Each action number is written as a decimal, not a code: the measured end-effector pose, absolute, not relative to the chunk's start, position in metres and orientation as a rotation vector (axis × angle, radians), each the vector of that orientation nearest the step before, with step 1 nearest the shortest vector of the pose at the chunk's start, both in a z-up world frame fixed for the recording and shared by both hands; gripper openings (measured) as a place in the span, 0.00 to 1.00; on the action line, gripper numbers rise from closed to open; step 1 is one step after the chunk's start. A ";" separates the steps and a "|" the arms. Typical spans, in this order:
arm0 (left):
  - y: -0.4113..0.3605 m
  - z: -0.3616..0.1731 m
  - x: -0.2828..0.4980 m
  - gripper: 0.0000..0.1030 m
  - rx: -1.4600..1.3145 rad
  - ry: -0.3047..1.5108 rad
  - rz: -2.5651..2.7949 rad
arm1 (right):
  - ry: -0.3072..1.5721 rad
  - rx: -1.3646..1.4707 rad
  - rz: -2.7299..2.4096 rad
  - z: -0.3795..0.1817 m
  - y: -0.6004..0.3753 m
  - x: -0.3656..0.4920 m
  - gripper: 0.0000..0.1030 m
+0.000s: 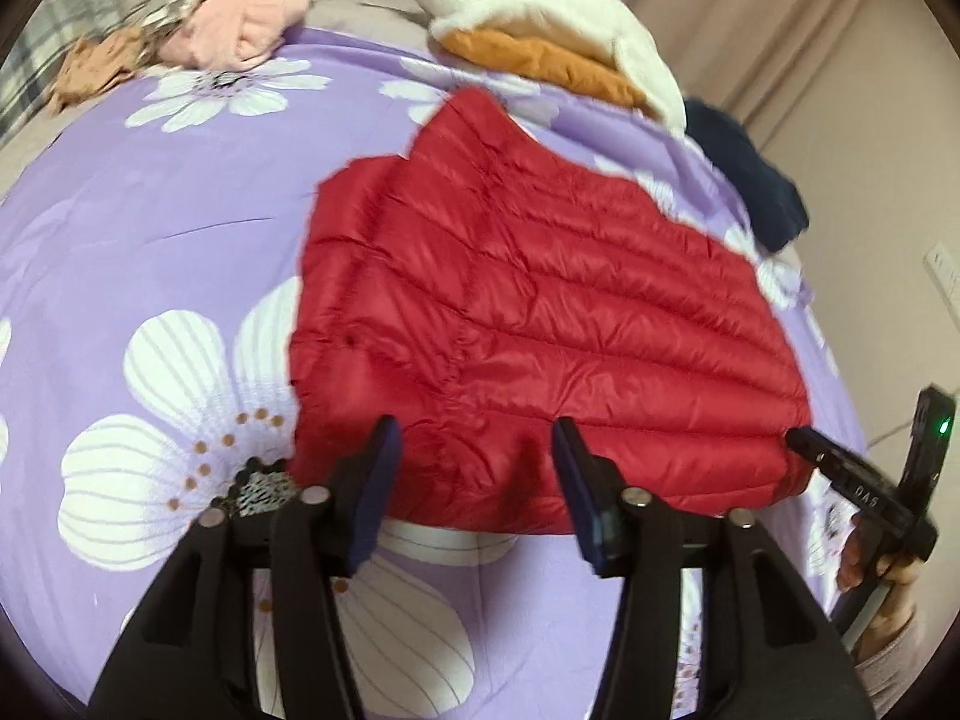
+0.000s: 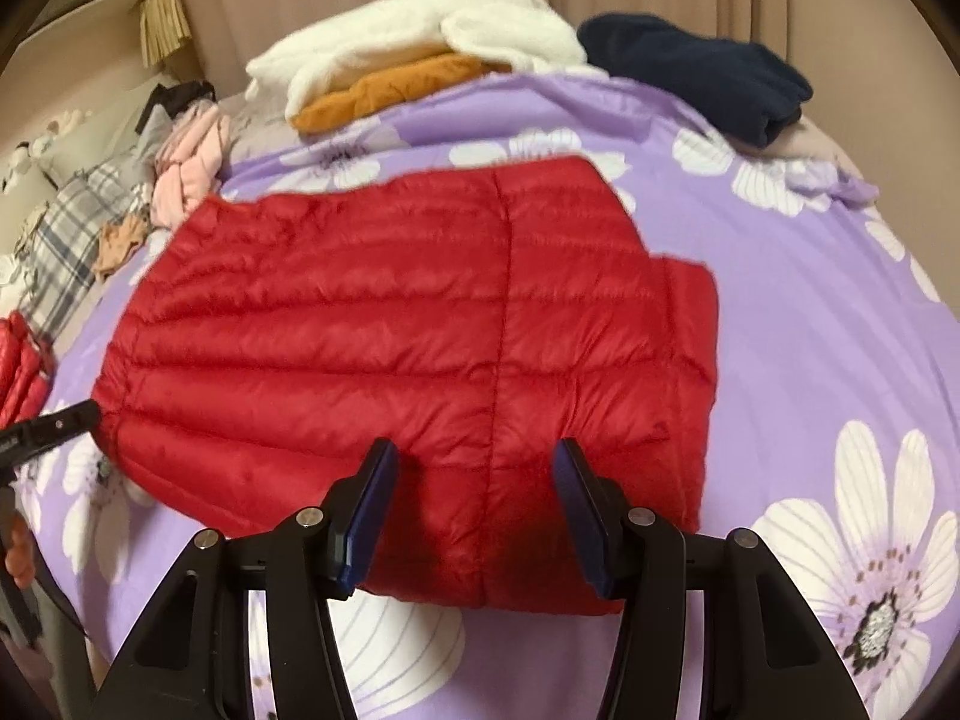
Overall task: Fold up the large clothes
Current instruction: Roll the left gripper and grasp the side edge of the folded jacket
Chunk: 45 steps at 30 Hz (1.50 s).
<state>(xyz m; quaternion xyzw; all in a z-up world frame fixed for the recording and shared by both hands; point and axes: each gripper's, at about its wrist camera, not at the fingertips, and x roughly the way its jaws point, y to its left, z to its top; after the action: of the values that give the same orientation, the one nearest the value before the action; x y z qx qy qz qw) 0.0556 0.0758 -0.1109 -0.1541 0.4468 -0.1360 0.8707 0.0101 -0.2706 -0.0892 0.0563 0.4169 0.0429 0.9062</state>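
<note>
On bed [image 2: 810, 312], centre: red jacket [image 2: 420, 330], folded flat, puffy, light, slick; take at near hem, 6 o'clock; left gripper [image 1: 474, 438] and right gripper [image 2: 474, 456] both part-open, empty.

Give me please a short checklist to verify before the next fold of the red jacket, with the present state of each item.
1. Red jacket lies flat on the purple bedspread, already partly folded: ok.
2. Left gripper open, nothing pinched between its pads: ok.
3. Right gripper open above the near hem, no cloth gripped: ok.
4. Both grippers at the near edge, one toward each end of it: ok.
5. Space beyond the jacket for a fold away from you: the white and orange pile and the navy garment lie apart from it: ok.
6. Sleeves tucked evenly underneath: cannot tell, hidden.
</note>
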 end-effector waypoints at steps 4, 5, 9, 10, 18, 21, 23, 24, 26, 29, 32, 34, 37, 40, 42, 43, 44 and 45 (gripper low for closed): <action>0.095 -0.114 0.056 0.58 -0.484 0.948 -0.313 | 0.815 0.107 0.115 -0.078 -0.263 0.010 0.52; 0.098 -0.117 0.057 0.58 -0.538 0.958 -0.328 | 0.803 0.106 0.127 -0.075 -0.260 0.011 0.52; 0.104 -0.128 0.060 0.68 -0.705 0.978 -0.368 | 0.775 0.101 0.175 -0.068 -0.247 0.016 0.52; 0.104 -0.130 0.061 0.69 -0.740 0.981 -0.375 | 0.772 0.097 0.188 -0.068 -0.242 0.018 0.52; 0.100 -0.140 0.067 0.78 -0.890 0.992 -0.423 | 0.770 0.095 0.250 -0.069 -0.220 0.029 0.52; 0.100 -0.144 0.072 0.79 -0.922 0.994 -0.426 | 0.769 0.098 0.263 -0.070 -0.215 0.032 0.52; 0.100 -0.148 0.077 0.79 -0.945 0.998 -0.428 | 0.765 0.098 0.266 -0.069 -0.213 0.032 0.52; 0.101 -0.149 0.079 0.80 -0.955 0.998 -0.431 | 0.762 0.098 0.268 -0.068 -0.213 0.032 0.52; 0.101 -0.151 0.082 0.80 -0.979 0.996 -0.439 | 0.747 0.104 0.269 -0.063 -0.214 0.034 0.52; 0.104 -0.151 0.087 0.85 -1.020 0.987 -0.458 | 0.726 0.127 0.276 -0.057 -0.216 0.037 0.52; 0.103 -0.151 0.094 0.88 -1.042 0.993 -0.468 | 0.719 0.148 0.280 -0.054 -0.216 0.041 0.52; 0.100 -0.147 0.098 0.88 -1.032 0.994 -0.478 | 0.720 0.151 0.282 -0.055 -0.214 0.042 0.52; 0.097 -0.141 0.101 0.88 -1.031 0.981 -0.521 | 0.721 0.148 0.292 -0.056 -0.211 0.042 0.52; 0.093 -0.139 0.108 0.88 -1.019 0.987 -0.534 | 0.737 0.144 0.303 -0.060 -0.207 0.045 0.52; 0.092 -0.142 0.112 0.88 -1.029 0.998 -0.538 | 0.762 0.140 0.301 -0.066 -0.204 0.048 0.52; 0.092 -0.143 0.114 0.89 -1.032 0.999 -0.541 | 0.777 0.135 0.295 -0.070 -0.203 0.050 0.52; 0.091 -0.143 0.116 0.89 -1.031 1.000 -0.543 | 0.795 0.128 0.288 -0.074 -0.202 0.052 0.52; 0.090 -0.143 0.117 0.91 -1.030 1.000 -0.546 | 0.812 0.122 0.282 -0.078 -0.201 0.055 0.52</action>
<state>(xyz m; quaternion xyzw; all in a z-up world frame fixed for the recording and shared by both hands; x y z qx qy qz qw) 0.1165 0.0898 -0.1430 -0.4660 0.4524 -0.2467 0.7192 0.0546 -0.2012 -0.0778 0.0593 0.3935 0.1365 0.9072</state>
